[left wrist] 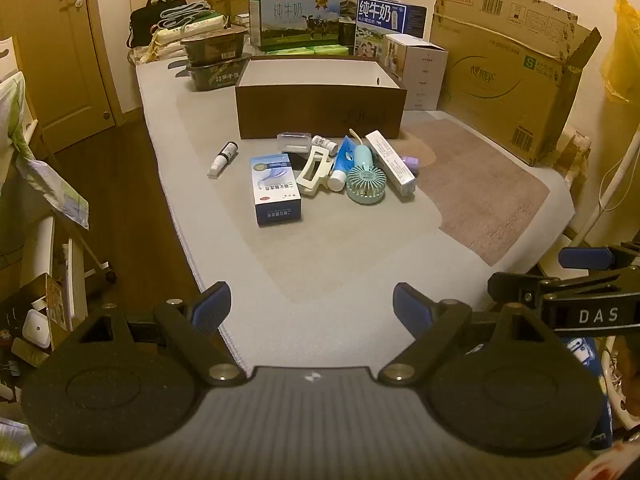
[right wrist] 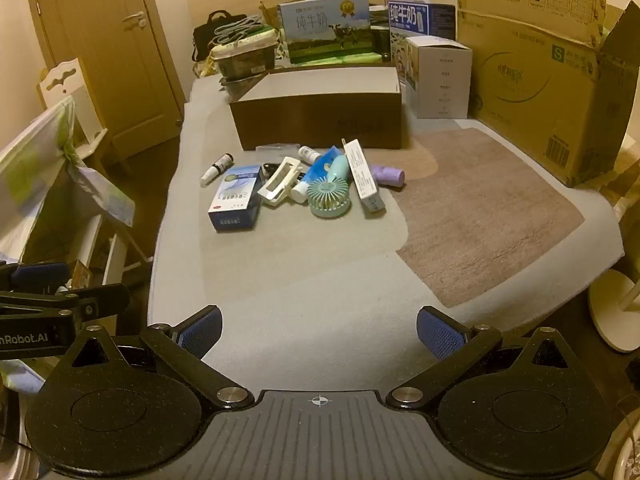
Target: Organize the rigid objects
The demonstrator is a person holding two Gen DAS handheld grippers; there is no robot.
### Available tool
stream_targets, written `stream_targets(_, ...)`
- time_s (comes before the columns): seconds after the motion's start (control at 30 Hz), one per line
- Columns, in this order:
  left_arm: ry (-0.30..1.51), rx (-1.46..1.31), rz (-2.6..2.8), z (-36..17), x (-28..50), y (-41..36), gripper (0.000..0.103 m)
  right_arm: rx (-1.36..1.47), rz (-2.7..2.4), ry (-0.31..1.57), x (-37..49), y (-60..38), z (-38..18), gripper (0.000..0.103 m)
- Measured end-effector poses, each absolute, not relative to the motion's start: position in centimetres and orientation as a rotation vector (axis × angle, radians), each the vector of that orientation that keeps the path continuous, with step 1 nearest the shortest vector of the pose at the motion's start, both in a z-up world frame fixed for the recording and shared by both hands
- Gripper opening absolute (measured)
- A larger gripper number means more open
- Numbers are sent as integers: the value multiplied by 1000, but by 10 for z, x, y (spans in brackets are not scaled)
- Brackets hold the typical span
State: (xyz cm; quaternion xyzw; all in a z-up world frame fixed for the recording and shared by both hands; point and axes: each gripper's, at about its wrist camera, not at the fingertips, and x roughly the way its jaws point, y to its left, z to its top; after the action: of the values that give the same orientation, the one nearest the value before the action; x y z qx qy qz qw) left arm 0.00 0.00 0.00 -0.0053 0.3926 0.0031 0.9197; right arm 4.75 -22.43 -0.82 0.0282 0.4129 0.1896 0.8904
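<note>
Warm-lit bedroom, grey mattress (left wrist: 328, 240) with a brownish mat (right wrist: 488, 216) laid over its right part. Left gripper (left wrist: 312, 308) near the mattress's front edge, jaws spread wide, nothing between them. Right gripper (right wrist: 319, 330) same deal: wide open, empty, well short of the pile.

Right gripper's side, lettered "DAS", visible only at the left view's right edge; left gripper's arm poking in at the right view's left edge. Purple roll (right wrist: 387, 175) plain in the right view, mostly tucked behind the long white box (left wrist: 390, 162) in the left.

Clutter heaped mid-mattress, just in front of the open brown box (left wrist: 320, 100), which sits empty. Blue-and-white box (left wrist: 276, 188) long axis running toward the camera. Mint hand fan (left wrist: 366, 182) head nearest, handle pointing back at the brown box. Small white bottle (left wrist: 222, 159) off to the left, slanted. Cream clip (left wrist: 314, 172) between box and fan.

Blue tube (left wrist: 346, 156) half buried under fan. Clear case (left wrist: 295, 141) hard to read.
</note>
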Motion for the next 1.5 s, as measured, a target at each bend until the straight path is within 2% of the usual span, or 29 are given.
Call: stream_targets(1.5, 803, -13, 4, 4, 1, -3, 87, 56, 394, 860, 49, -224, -9, 103)
